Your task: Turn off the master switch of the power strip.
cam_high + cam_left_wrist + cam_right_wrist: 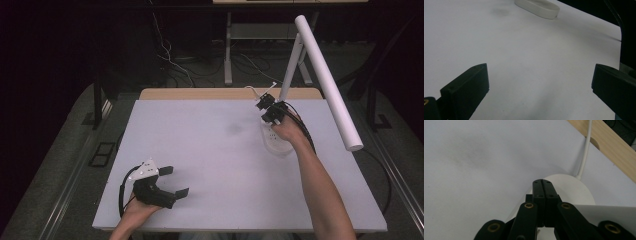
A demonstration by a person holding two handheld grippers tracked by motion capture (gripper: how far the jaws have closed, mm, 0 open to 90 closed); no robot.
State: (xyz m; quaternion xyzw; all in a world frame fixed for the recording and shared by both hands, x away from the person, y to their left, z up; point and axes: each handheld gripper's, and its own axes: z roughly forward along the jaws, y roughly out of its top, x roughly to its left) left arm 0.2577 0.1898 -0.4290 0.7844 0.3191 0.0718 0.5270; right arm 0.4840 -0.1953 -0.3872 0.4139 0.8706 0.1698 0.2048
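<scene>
A white desk lamp stands at the table's far right, with its round base [276,143], a slanted stem and a long tube head [327,80] reaching out to the right. My right gripper [265,106] is over the base near the stem. In the right gripper view its jaws [542,183] are pressed together with nothing between them, and the tips are over the base's top [574,191]. Whether they touch it I cannot tell. My left gripper [176,181] rests near the front left with its jaws wide apart [540,72] over bare table. The base [539,8] shows far off in the left gripper view.
The white table top [210,160] has a faint grey smudge [233,129] left of the lamp. A wooden strip [200,93] runs along the far edge, and the lamp's white cable [585,152] crosses it. Cables and desk legs lie on the floor beyond.
</scene>
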